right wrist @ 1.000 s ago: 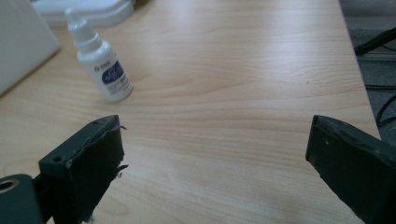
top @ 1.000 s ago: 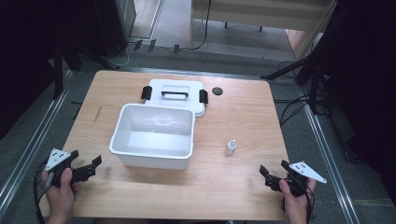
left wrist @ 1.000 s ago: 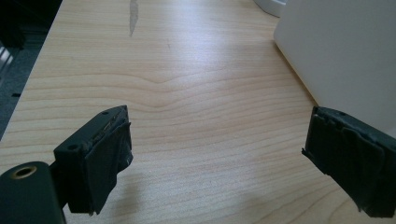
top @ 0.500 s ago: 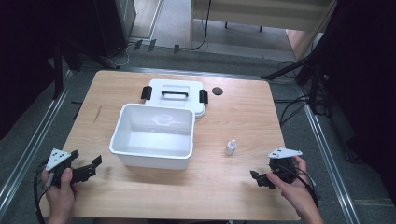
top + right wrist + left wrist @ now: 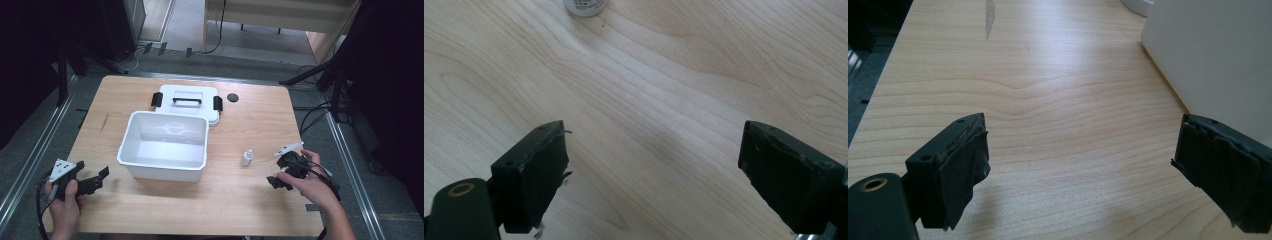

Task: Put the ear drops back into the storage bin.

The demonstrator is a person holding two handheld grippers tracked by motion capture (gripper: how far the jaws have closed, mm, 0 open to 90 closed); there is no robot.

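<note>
Beside the white bin (image 5: 164, 146), small bottle (image 5: 246, 158) upright, cap up

A lab or test room set up for recording is suggested rather than a home. A plain wooden table (image 5: 250, 210) is placed on a grey floor (image 5: 190, 25) and is flanked by metal rails (image 5: 30, 155) on both sides. Black stands (image 5: 67, 62) are seen at the dark edges, and cables (image 5: 310, 117) are trailed across the floor — some toward a light wooden cabinet (image 5: 280, 15) at the back. No domestic furnishings are shown — the surroundings are kept bare and dim.
</note>
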